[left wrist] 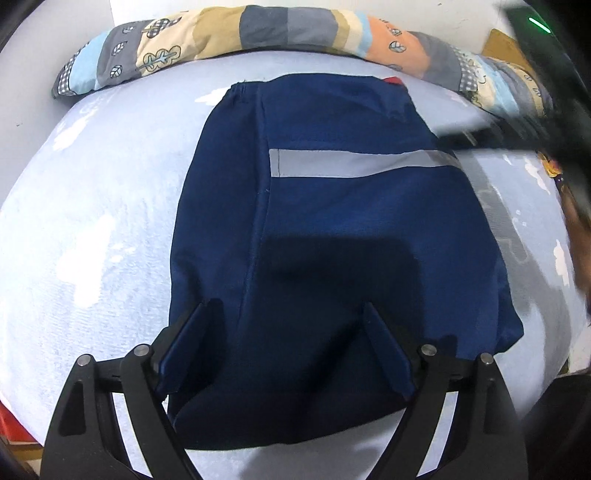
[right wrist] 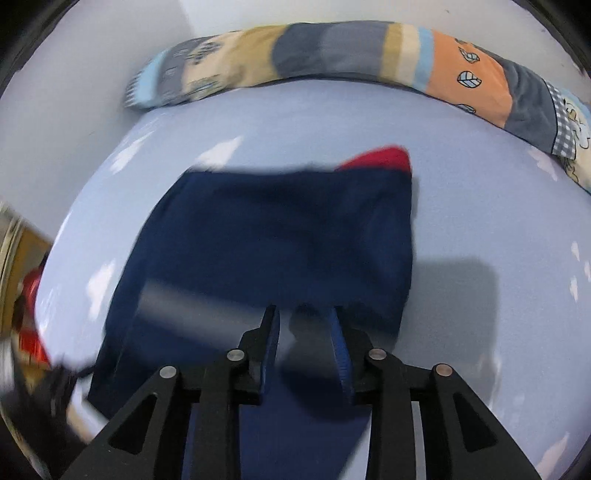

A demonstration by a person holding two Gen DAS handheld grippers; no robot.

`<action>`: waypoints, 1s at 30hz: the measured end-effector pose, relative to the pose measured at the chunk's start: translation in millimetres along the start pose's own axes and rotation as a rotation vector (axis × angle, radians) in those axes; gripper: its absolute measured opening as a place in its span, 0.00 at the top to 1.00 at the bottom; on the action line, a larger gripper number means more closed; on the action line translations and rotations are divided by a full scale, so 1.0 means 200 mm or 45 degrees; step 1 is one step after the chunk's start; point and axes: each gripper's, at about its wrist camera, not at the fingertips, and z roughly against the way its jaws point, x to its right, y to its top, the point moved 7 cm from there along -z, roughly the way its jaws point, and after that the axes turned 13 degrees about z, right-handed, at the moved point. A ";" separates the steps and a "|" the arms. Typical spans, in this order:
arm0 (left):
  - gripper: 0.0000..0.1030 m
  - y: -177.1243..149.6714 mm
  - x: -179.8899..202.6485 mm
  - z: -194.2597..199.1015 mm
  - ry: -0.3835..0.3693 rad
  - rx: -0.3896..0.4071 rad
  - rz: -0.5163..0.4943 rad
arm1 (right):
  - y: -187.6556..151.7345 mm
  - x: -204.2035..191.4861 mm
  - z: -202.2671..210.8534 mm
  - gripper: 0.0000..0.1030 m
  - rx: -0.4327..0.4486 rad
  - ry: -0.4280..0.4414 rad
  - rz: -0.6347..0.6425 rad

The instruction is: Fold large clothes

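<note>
A navy blue garment (left wrist: 332, 206) with a grey reflective stripe (left wrist: 354, 162) and a bit of red at its far corner lies folded on the pale blue bed (left wrist: 92, 221). My left gripper (left wrist: 291, 317) is open, its fingers spread wide just above the garment's near end, holding nothing. In the right wrist view the same garment (right wrist: 280, 236) is blurred by motion, its red corner (right wrist: 380, 157) at the far edge. My right gripper (right wrist: 304, 321) hovers over the garment's near edge with a narrow gap between the jaws; no cloth shows between them.
A long patchwork pillow (left wrist: 258, 33) lies along the far edge of the bed, also in the right wrist view (right wrist: 369, 51). A white wall (right wrist: 74, 92) stands at the left. Red and tan items (right wrist: 29, 314) sit off the bed's left side. A blurred dark arm (left wrist: 535, 122) crosses at right.
</note>
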 end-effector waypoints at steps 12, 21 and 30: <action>0.15 -0.01 0.04 -0.03 0.074 -0.017 -0.007 | -0.37 -0.13 -0.06 0.69 0.028 0.020 0.030; 0.15 0.00 0.20 0.03 0.045 0.039 -0.096 | -0.56 -0.23 0.15 0.64 0.018 0.199 0.025; 0.16 0.00 0.25 -0.06 0.114 0.065 -0.143 | -0.58 -0.25 0.07 0.66 -0.004 0.178 0.073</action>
